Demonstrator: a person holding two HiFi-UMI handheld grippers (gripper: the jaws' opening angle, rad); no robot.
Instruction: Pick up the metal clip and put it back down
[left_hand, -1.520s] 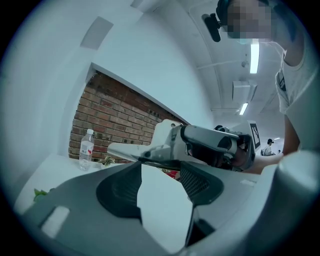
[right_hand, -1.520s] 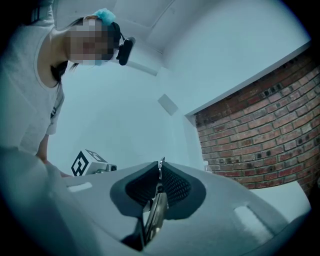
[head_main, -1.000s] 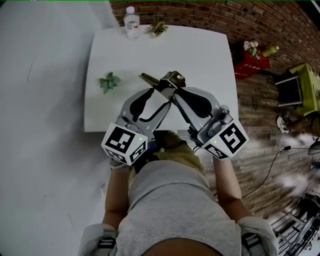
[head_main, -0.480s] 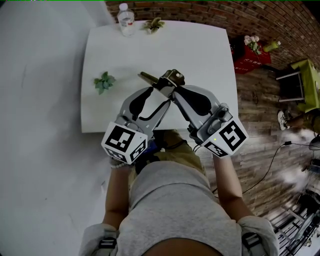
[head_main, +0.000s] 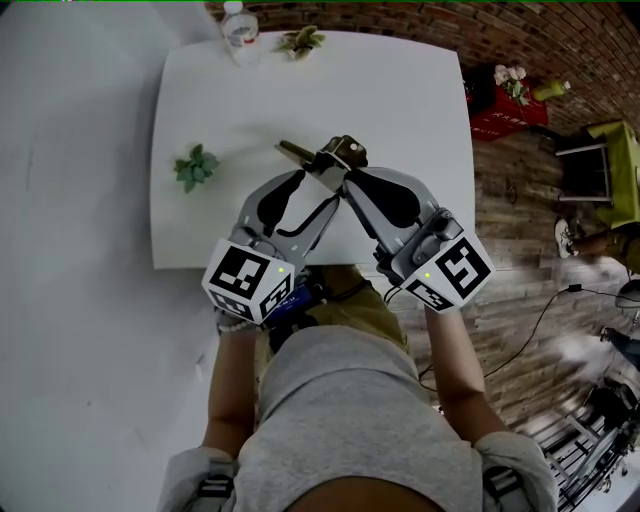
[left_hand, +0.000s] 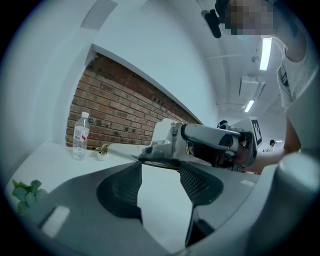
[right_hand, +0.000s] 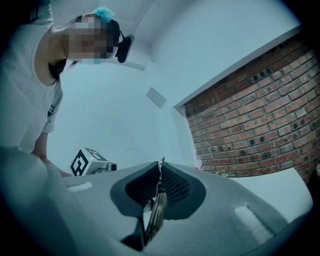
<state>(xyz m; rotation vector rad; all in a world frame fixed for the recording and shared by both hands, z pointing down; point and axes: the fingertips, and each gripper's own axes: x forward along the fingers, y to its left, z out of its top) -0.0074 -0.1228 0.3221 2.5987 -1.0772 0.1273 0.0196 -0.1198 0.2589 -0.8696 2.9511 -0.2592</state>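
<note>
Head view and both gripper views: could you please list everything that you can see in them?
table: one, white, middle of the head view
metal clip: one, brass-toned, above the table
water bottle: one, clear, table's far edge
potted plant: one, yellowish, beside the bottle
green plant: one, table's left side
crate: one, red, on the floor at right
chair: one, green, far right
left hand-held gripper: one, grey and black, open, by the clip
right hand-held gripper: one, grey and black, shut on the clip
</note>
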